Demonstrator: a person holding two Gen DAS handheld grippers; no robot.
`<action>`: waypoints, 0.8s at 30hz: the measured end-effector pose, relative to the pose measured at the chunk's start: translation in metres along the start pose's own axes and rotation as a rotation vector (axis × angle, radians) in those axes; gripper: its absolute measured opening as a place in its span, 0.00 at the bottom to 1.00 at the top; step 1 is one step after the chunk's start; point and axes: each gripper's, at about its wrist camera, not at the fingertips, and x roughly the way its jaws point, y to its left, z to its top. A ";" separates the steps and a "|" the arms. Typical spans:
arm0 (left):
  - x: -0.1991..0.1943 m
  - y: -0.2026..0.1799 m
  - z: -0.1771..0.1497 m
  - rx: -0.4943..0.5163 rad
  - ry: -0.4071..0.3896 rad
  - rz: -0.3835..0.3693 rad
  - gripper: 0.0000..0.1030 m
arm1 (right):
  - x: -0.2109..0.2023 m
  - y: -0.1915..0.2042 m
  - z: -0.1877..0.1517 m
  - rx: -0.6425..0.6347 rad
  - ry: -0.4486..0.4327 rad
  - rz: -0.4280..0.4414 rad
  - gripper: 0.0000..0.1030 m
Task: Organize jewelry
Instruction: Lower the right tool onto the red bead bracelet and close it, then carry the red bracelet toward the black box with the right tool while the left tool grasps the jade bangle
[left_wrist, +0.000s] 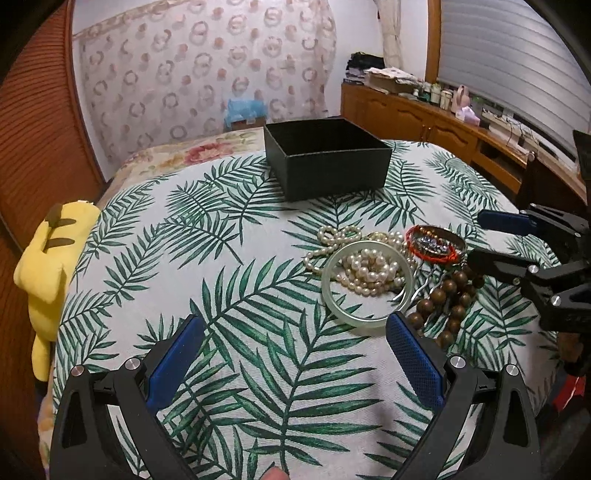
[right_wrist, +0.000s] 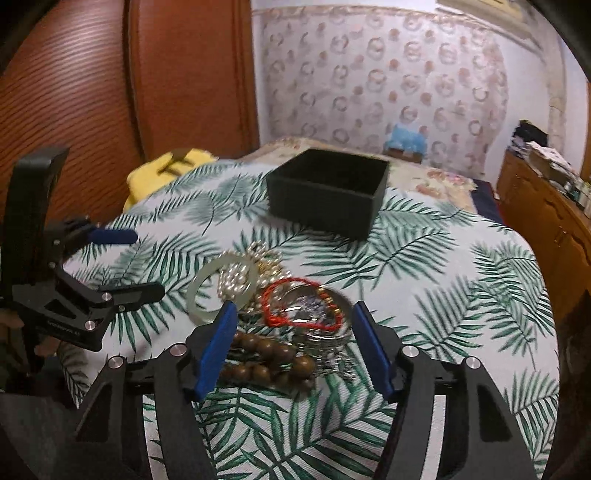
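A jewelry pile lies on the palm-leaf cloth: a pale jade bangle (left_wrist: 365, 282) (right_wrist: 218, 284) around a pearl necklace (left_wrist: 369, 271) (right_wrist: 236, 280), a red cord bracelet (left_wrist: 436, 245) (right_wrist: 299, 306) on metal bangles, and brown wooden beads (left_wrist: 448, 299) (right_wrist: 273, 360). An empty black box (left_wrist: 327, 157) (right_wrist: 327, 192) stands behind the pile. My left gripper (left_wrist: 295, 325) (right_wrist: 147, 264) is open and empty, just in front and left of the bangle. My right gripper (right_wrist: 293, 310) (left_wrist: 476, 240) is open, its fingers either side of the red bracelet and beads, holding nothing.
A yellow plush toy (left_wrist: 51, 273) (right_wrist: 170, 166) lies at the cloth's left edge. A floral bedspread (left_wrist: 199, 149) shows behind the box. A wooden cabinet (left_wrist: 424, 118) with clutter runs along the right wall. A wooden wardrobe (right_wrist: 110, 92) is on the left.
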 end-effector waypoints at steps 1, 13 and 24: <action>0.001 0.001 -0.001 0.000 0.004 -0.003 0.93 | 0.002 0.001 0.000 -0.006 0.009 0.002 0.62; 0.009 0.011 -0.003 -0.041 0.030 -0.059 0.93 | 0.025 0.007 0.004 -0.093 0.095 -0.046 0.45; 0.019 0.012 -0.004 -0.064 0.051 -0.089 0.93 | 0.020 0.008 0.008 -0.107 0.083 -0.034 0.11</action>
